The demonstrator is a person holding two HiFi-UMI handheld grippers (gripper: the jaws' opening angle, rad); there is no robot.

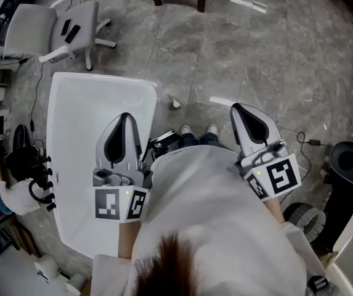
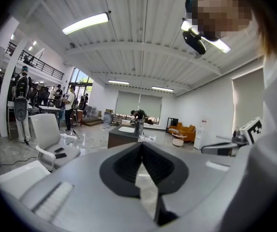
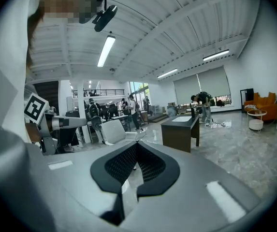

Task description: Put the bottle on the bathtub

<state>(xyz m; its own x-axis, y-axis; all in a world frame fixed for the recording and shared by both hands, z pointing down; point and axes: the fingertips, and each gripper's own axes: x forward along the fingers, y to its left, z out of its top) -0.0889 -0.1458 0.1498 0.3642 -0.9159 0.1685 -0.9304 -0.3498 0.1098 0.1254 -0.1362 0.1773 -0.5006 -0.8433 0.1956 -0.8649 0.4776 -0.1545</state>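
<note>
Dark hair and a white shirt (image 1: 213, 214) fill the bottom of the head view. The left grey two-jaw gripper (image 1: 125, 117) has its black ribbed jaws closed tip to tip with nothing between them. The right grey two-jaw gripper (image 1: 238, 111) is closed and empty too. In the head view the left one shows over the right half of the long white glossy bathtub (image 1: 71, 103), the right one over the grey marble floor (image 1: 256, 54). Between them are the toes of two pale shoes (image 1: 196, 130). A small pale object (image 1: 176, 103) lies on the floor just beside the tub's far corner. Whether it is the bottle cannot be told. Beyond the tub stands a white swivel office chair (image 1: 47, 26).
</note>
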